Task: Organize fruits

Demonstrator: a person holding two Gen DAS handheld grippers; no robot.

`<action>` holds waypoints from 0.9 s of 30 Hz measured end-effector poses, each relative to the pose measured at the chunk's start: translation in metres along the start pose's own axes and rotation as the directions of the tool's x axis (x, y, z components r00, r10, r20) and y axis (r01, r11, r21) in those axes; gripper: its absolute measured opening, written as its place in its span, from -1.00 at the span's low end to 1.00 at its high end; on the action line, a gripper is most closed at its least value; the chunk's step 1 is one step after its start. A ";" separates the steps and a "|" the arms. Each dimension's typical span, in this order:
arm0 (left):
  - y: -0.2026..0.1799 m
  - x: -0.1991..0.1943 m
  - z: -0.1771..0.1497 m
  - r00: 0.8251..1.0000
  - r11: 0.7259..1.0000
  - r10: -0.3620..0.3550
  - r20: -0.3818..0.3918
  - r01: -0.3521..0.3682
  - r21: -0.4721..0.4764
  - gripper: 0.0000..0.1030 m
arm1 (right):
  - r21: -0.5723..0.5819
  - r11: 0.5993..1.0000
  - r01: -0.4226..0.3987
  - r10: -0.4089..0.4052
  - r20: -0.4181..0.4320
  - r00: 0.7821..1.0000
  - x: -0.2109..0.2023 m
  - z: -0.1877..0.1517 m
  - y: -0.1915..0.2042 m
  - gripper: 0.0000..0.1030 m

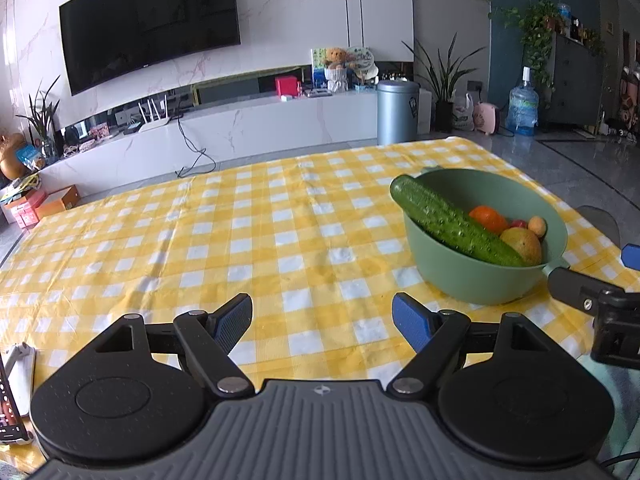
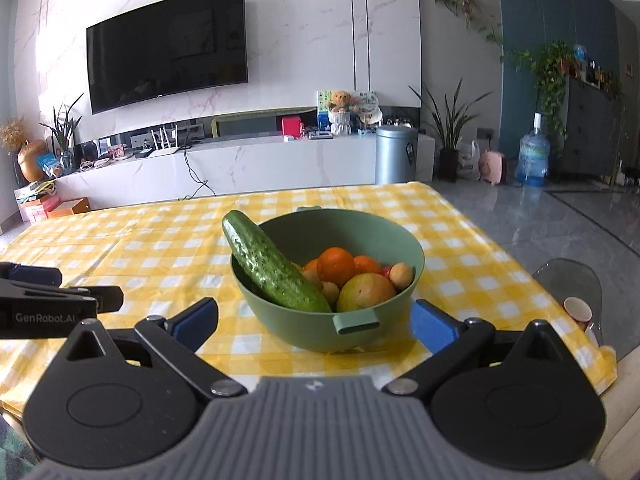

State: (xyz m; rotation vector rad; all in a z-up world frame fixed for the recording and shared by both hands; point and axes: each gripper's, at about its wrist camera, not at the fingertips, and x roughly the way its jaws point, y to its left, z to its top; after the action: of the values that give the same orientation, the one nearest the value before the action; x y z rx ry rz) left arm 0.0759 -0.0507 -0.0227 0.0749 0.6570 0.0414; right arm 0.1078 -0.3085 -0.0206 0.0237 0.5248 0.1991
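A green bowl (image 2: pixel 384 248) stands on the yellow checked tablecloth (image 1: pixel 240 232) and holds a long cucumber (image 2: pixel 272 270) leaning over its left rim, two oranges (image 2: pixel 335 266), a yellowish round fruit (image 2: pixel 366 291) and smaller fruits. In the left wrist view the same bowl (image 1: pixel 452 272) sits to the right, with the cucumber (image 1: pixel 448 222) across it. My left gripper (image 1: pixel 322 322) is open over bare cloth, left of the bowl. My right gripper (image 2: pixel 316 322) is open just in front of the bowl's near handle, with nothing between its fingers.
A phone on a stand (image 1: pixel 12 392) sits at the table's near left edge. A paper cup (image 2: pixel 578 312) rests on a chair off the table's right side. Beyond the table are a TV cabinet (image 2: pixel 240 168) and a metal bin (image 2: pixel 396 154).
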 end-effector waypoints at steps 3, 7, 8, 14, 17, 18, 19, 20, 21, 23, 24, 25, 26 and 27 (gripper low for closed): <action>0.000 0.001 -0.001 1.000 1.000 0.003 -0.012 -0.003 0.005 0.81 | 0.000 1.000 0.001 -0.001 -0.004 1.000 0.002 0.001 0.000 0.92; 0.001 0.001 -0.001 1.000 1.000 0.000 -0.014 0.000 0.009 0.81 | -0.007 1.000 0.004 -0.004 -0.009 1.000 0.001 0.001 0.002 0.92; 0.001 0.000 -0.001 1.000 1.000 0.000 -0.012 0.000 0.010 0.81 | -0.009 1.000 0.005 -0.005 -0.009 1.000 0.002 0.001 0.002 0.92; 0.001 0.000 0.000 1.000 1.000 0.000 -0.012 0.000 0.010 0.81 | -0.013 1.000 0.006 -0.006 -0.011 1.000 0.004 0.001 0.003 0.92; 0.001 -0.001 0.001 1.000 1.000 0.001 -0.015 -0.001 0.005 0.81 | -0.010 1.000 0.005 -0.006 -0.012 1.000 0.005 0.001 0.003 0.92; 0.001 -0.001 0.001 1.000 1.000 0.000 -0.016 0.000 0.004 0.81 | -0.010 1.000 0.006 -0.006 -0.013 1.000 0.005 0.001 0.004 0.92; 0.001 -0.001 0.001 1.000 1.000 0.001 -0.016 -0.001 0.005 0.81 | -0.010 1.000 0.006 -0.007 -0.014 1.000 0.005 0.001 0.004 0.92; 0.002 -0.002 0.001 1.000 1.000 0.002 -0.016 -0.002 0.005 0.81 | -0.011 1.000 0.007 -0.007 -0.015 1.000 0.006 0.001 0.004 0.92; 0.002 -0.001 0.001 1.000 1.000 0.003 -0.017 -0.003 0.005 0.81 | -0.012 1.000 0.007 -0.007 -0.015 1.000 0.005 0.000 0.004 0.92; 0.002 -0.001 0.002 1.000 1.000 0.003 -0.018 -0.003 0.005 0.81 | -0.013 1.000 0.008 -0.008 -0.016 1.000 0.005 0.001 0.005 0.92; 0.002 -0.002 0.002 1.000 1.000 0.003 -0.018 -0.003 0.004 0.81 | -0.014 1.000 0.008 -0.008 -0.016 1.000 0.005 0.001 0.004 0.92; 0.002 -0.001 0.002 1.000 1.000 0.002 -0.017 -0.002 0.005 0.81 | -0.014 1.000 0.008 -0.008 -0.017 1.000 0.005 0.000 0.004 0.92; 0.002 -0.002 0.002 1.000 1.000 0.002 -0.018 -0.002 0.004 0.81 | -0.015 1.000 0.008 -0.009 -0.017 1.000 0.006 0.000 0.004 0.92; 0.002 -0.001 0.002 1.000 1.000 0.003 -0.018 -0.003 0.005 0.81 | -0.015 1.000 0.008 -0.008 -0.017 1.000 0.005 0.001 0.004 0.92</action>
State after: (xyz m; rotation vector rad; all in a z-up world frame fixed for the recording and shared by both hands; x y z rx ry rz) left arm 0.0757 -0.0491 -0.0203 0.0806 0.6749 0.0434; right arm 0.1119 -0.3031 -0.0225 0.0056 0.5405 0.1952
